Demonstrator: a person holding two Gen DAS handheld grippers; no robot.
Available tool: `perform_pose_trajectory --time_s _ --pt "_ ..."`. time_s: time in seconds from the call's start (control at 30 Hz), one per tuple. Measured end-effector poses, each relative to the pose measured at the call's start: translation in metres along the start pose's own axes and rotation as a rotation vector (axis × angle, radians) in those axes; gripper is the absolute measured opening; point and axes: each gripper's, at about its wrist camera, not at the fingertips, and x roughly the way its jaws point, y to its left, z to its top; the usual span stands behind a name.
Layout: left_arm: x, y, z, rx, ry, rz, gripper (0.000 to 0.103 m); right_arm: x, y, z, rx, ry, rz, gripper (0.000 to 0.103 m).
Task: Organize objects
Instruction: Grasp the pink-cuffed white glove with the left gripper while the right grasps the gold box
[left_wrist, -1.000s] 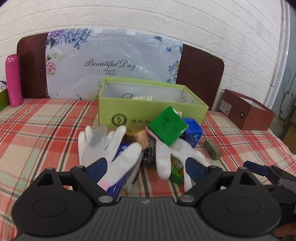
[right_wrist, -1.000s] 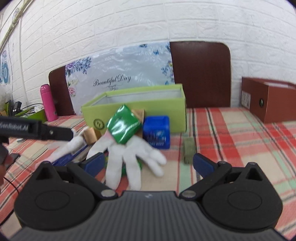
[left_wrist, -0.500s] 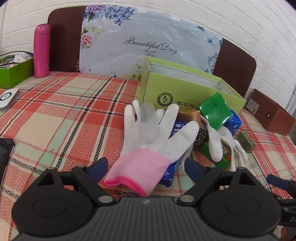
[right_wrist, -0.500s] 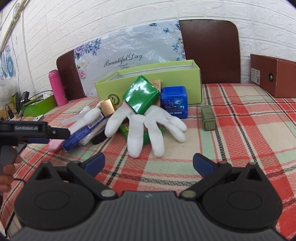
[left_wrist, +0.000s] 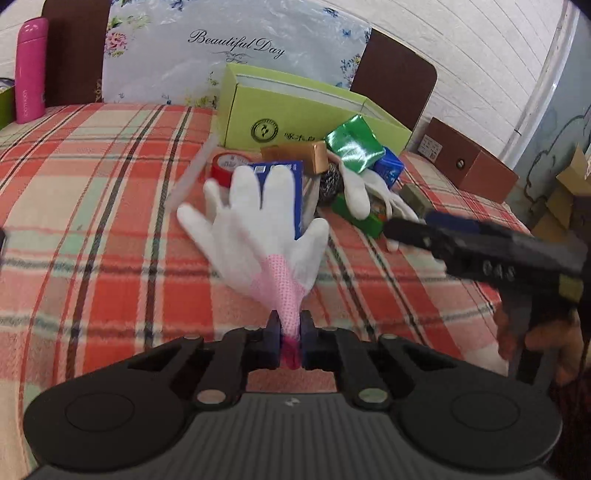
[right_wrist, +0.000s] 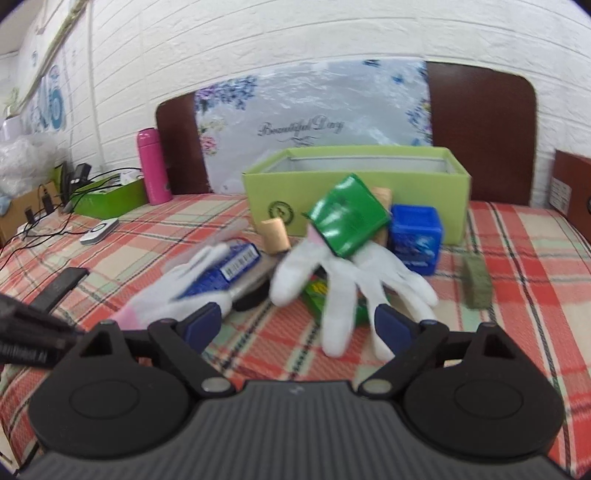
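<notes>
My left gripper is shut on the pink cuff of a white glove, whose fingers still drape over a flat blue box. A second white glove lies under a shiny green packet, in front of the lime-green open box. My right gripper is open and its jaws are closing. That glove's fingertips reach into the gap and the pads do not touch them. Seen from the left wrist, the right gripper comes in from the right beside the pile.
In the pile are a red tape roll, a gold box, a steel scourer, a blue cube and an olive block. A pink bottle and cables stand far left, a brown box far right.
My left gripper has closed on the glove's pink cuff and drawn the glove off the pile toward me. The right gripper has moved in on the second glove and its jaws have narrowed.
</notes>
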Motion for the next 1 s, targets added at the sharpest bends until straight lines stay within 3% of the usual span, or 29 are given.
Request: perform_pose_trajectory --time_s 0.13,0.2,0.27,0.33,0.43,0.5,0.6,0.67,0.7,0.73,0.77,1.0 --pt "-0.009 0.013 -0.007 -0.049 -0.014 0.012 0.010 0.018 0.022 0.018 -0.073 -0.008 0.047 0.087" --pt "-0.011 0.016 -0.006 -0.070 -0.034 0.046 0.022 0.031 0.027 0.031 -0.099 -0.022 0.048 0.082" --pt "-0.011 0.018 -0.004 -0.080 -0.060 0.078 0.049 0.049 0.027 0.045 -0.099 -0.031 0.046 0.077" --pt "-0.009 0.017 -0.001 -0.083 -0.090 0.103 0.062 0.069 0.025 0.058 -0.091 -0.024 0.036 0.071" --pt "-0.004 0.017 0.005 -0.087 -0.105 0.097 0.063 0.101 0.023 0.067 -0.119 0.023 0.011 0.061" --pt "0.002 0.018 0.011 -0.113 -0.093 0.090 0.063 0.116 0.024 0.066 -0.150 0.076 0.009 0.023" --pt "0.009 0.018 0.015 -0.128 -0.093 0.053 0.063 0.099 0.020 0.061 -0.123 0.023 0.015 0.023" --pt "0.015 0.017 0.016 -0.139 -0.082 0.038 0.059 0.072 0.016 0.058 -0.096 -0.024 0.042 0.023" --pt "0.018 0.018 0.016 -0.144 -0.073 0.025 0.050 0.058 0.012 0.057 -0.074 -0.032 0.065 0.023" --pt "0.021 0.017 0.017 -0.147 -0.052 0.003 0.022 0.045 0.008 0.054 -0.049 -0.030 0.090 0.023" --pt "0.023 0.016 0.016 -0.144 -0.028 -0.015 0.011 0.031 0.002 0.049 -0.021 -0.016 0.117 0.023" --pt "0.010 -0.026 -0.007 0.061 0.105 -0.130 0.007 -0.035 -0.016 0.002 0.017 0.158 0.148 0.023"
